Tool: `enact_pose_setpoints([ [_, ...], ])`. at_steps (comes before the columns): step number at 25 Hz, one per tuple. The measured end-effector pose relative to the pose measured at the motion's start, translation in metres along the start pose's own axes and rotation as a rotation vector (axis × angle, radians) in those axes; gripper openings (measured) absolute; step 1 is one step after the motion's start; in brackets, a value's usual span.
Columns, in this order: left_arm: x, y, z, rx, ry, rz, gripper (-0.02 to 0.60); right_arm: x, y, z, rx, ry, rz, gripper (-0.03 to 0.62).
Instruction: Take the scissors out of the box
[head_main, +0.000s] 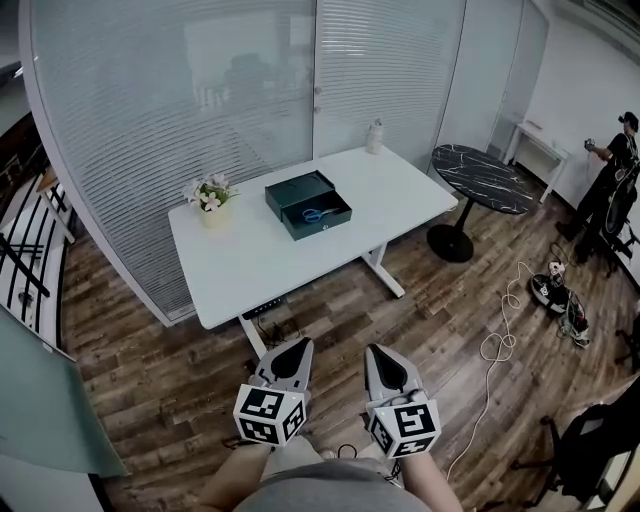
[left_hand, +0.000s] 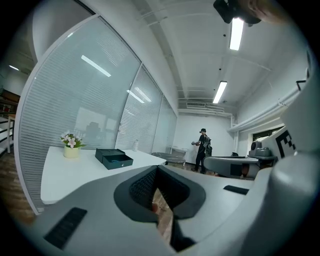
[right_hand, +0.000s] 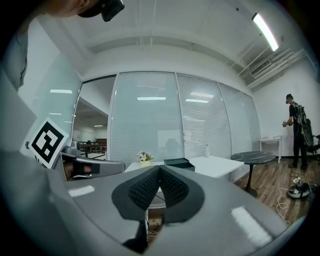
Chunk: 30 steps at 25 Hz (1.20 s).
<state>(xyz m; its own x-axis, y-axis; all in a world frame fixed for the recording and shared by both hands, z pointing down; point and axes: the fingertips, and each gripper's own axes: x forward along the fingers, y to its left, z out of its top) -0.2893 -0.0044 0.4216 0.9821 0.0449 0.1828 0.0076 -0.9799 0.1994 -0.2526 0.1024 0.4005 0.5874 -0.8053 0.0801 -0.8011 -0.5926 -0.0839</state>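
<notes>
The rectangular worktop (head_main: 240, 262) is white, the open box (head_main: 296, 193) dark green, the scissors (head_main: 318, 214) blue-handled. The left tool (head_main: 298, 343) and right tool (head_main: 378, 349) are grey, with black-and-white square markers (head_main: 268, 413).

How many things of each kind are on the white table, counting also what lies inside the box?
Flower pot: 1
Box: 1
Scissors, inside the box: 1
Bottle: 1
Total: 4

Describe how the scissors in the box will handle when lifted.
The scissors look small and flat: probably light and stiff. Lying low in the open box, they may be fiddly to pinch; the blue handles likely grip best.
</notes>
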Motion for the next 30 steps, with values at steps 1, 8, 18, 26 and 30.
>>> enact_pose_setpoints([
  [1, 0.0, -0.001, -0.001, -0.001, 0.0, 0.001, 0.005, -0.001, -0.001, -0.002, 0.0, 0.004, -0.002, 0.009],
  [8, -0.005, -0.015, -0.008, -0.005, 0.02, 0.001, 0.005, -0.003, 0.0, -0.006, 0.015, 0.017, 0.05, 0.009],
  [18, 0.009, -0.015, -0.017, -0.029, 0.05, 0.003, 0.005, 0.004, -0.008, -0.01, 0.009, 0.037, 0.081, 0.009],
  [26, 0.065, -0.003, -0.008, -0.016, 0.052, -0.024, 0.005, 0.043, -0.048, -0.007, 0.021, 0.024, 0.047, 0.009],
  [30, 0.104, 0.007, 0.002, 0.008, 0.046, -0.026, 0.005, 0.072, -0.071, -0.002, 0.008, 0.018, 0.038, 0.01],
])
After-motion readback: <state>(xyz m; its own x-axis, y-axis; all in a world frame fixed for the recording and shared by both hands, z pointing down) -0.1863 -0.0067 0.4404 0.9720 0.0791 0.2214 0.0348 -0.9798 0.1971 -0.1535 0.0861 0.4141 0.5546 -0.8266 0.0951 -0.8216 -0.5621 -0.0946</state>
